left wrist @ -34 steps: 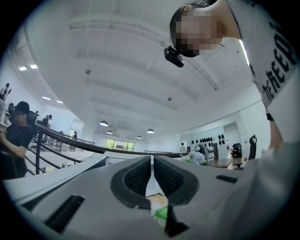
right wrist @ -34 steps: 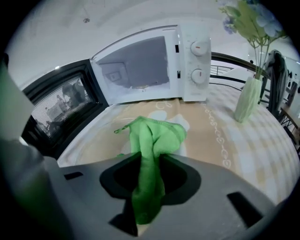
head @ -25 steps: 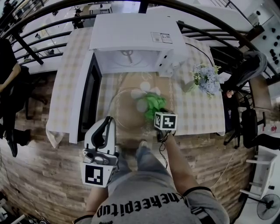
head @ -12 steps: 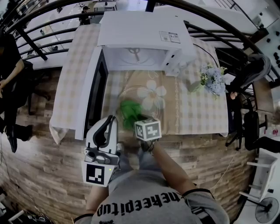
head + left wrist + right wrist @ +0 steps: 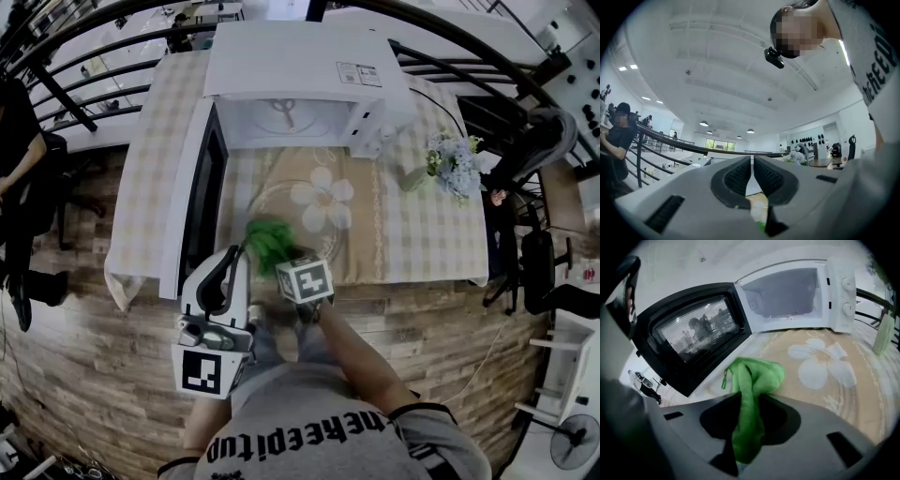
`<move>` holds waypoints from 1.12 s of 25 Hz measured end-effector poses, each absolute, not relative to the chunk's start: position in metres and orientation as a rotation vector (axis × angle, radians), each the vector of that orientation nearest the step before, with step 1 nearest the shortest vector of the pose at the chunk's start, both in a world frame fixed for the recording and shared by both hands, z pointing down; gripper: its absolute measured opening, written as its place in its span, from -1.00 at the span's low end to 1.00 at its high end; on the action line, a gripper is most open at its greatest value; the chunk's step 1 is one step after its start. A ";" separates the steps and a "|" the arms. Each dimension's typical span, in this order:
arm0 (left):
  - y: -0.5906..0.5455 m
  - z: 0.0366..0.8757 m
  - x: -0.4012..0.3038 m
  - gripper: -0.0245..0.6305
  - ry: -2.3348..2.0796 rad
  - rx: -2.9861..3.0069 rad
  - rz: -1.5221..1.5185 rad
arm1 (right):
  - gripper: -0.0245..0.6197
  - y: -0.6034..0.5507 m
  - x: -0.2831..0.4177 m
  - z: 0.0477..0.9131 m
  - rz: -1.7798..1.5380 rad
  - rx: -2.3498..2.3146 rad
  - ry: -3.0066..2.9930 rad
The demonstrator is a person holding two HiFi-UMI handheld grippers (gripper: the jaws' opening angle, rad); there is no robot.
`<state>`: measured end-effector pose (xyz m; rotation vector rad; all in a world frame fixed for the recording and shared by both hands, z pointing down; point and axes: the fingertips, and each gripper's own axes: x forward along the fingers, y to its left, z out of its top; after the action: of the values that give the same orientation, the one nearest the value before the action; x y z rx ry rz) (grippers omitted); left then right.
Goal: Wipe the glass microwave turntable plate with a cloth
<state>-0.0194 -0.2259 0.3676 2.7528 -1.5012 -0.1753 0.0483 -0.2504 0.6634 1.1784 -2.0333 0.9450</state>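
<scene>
The clear glass turntable plate [image 5: 339, 236] lies on a flower-print mat in front of the open white microwave [image 5: 300, 84]. A bunched green cloth [image 5: 270, 242] rests on the plate's near-left rim. My right gripper [image 5: 283, 259] is shut on the cloth [image 5: 753, 377], which hangs pinched between its jaws, just beside the black microwave door [image 5: 693, 336]. The plate's rim [image 5: 843, 397] shows faintly at the right. My left gripper [image 5: 236, 255] is held off the table's front edge, pointing up, jaws closed on nothing [image 5: 752, 161].
The microwave door [image 5: 199, 211] swings out to the left, close to both grippers. A vase of pale flowers [image 5: 452, 164] stands at the table's right. A person [image 5: 19, 178] sits at the far left; chairs [image 5: 534, 262] stand to the right. Railings run behind the table.
My right gripper has dragged the green cloth across the plate, from its right side to its near-left rim. The left gripper has barely moved.
</scene>
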 end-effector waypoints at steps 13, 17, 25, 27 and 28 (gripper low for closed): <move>-0.228 0.341 0.013 -0.86 -1.463 2.806 -0.297 | -0.57 -0.246 0.154 0.658 0.982 1.426 -1.905; -0.226 0.342 0.018 -0.86 -1.450 2.812 -0.281 | -0.57 -0.243 0.177 0.658 0.999 1.481 -1.868; -0.221 0.336 0.018 -0.86 -1.447 2.824 -0.306 | -0.57 -0.239 0.193 0.656 0.983 1.513 -1.828; -0.220 0.338 0.016 -0.86 -1.456 2.816 -0.292 | -0.57 -0.239 0.185 0.651 0.992 1.505 -1.854; -0.220 0.340 0.015 -0.86 -1.462 2.811 -0.284 | -0.57 -0.238 0.178 0.647 0.999 1.492 -1.879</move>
<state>0.0154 -0.2198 0.3400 2.8107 -1.4620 -0.2836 0.1782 -0.2378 0.6475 1.4920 -1.8785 0.9986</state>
